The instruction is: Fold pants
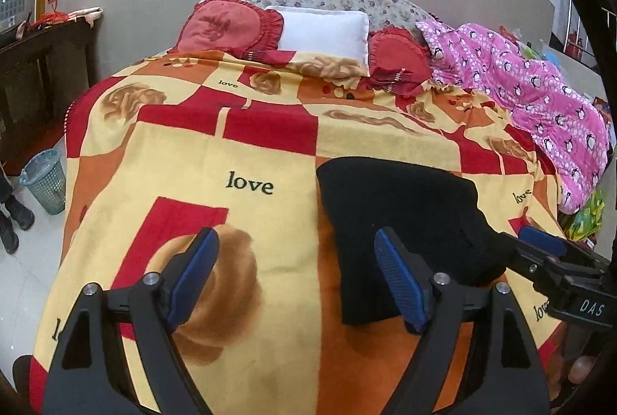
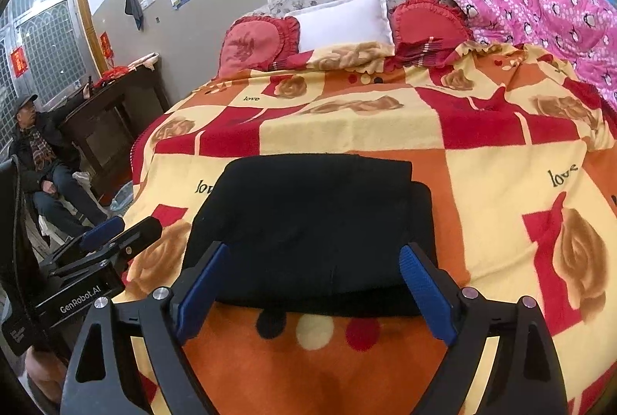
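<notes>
Pants (image 1: 405,222) first: in the left wrist view they're a black, soft-looking folded bundle lying flat on the bed, on a fuzzy blanket (image 1: 239,153) with red, orange and cream blocks, brown roses and "love" printed on it. The left tongs (image 1: 297,280) are spread wide apart with nothing between the ribbed blue pads. The right-hand pad sits over the pants' near left edge, though I can't tell if it touches. Left of the pants there's a big flat stretch of open blanket. The blanket's left edge drops off toward a pale tiled floor with a mesh waste basket (image 1: 44,182) standing on it. At the lower right the right tongs (image 1: 540,245) poke in next to the bundle's right edge.

Right wrist view: the pants (image 2: 308,222) fill the middle, a rounded rectangle in stacked layers, with the lower layer sticking out at the right. The right tongs (image 2: 312,288) are wide open too, both pads over the near edge of the bundle, gripping nothing. Plenty of free blanket (image 2: 501,191) to the right and beyond. A white pillow (image 2: 347,18) and frilly red heart cushions sit at the head, and a pink penguin-print quilt (image 2: 547,14) is piled at the far right. The left tongs (image 2: 115,234) show at the bed's left edge, and a person (image 2: 38,160) sits off to the left.
</notes>
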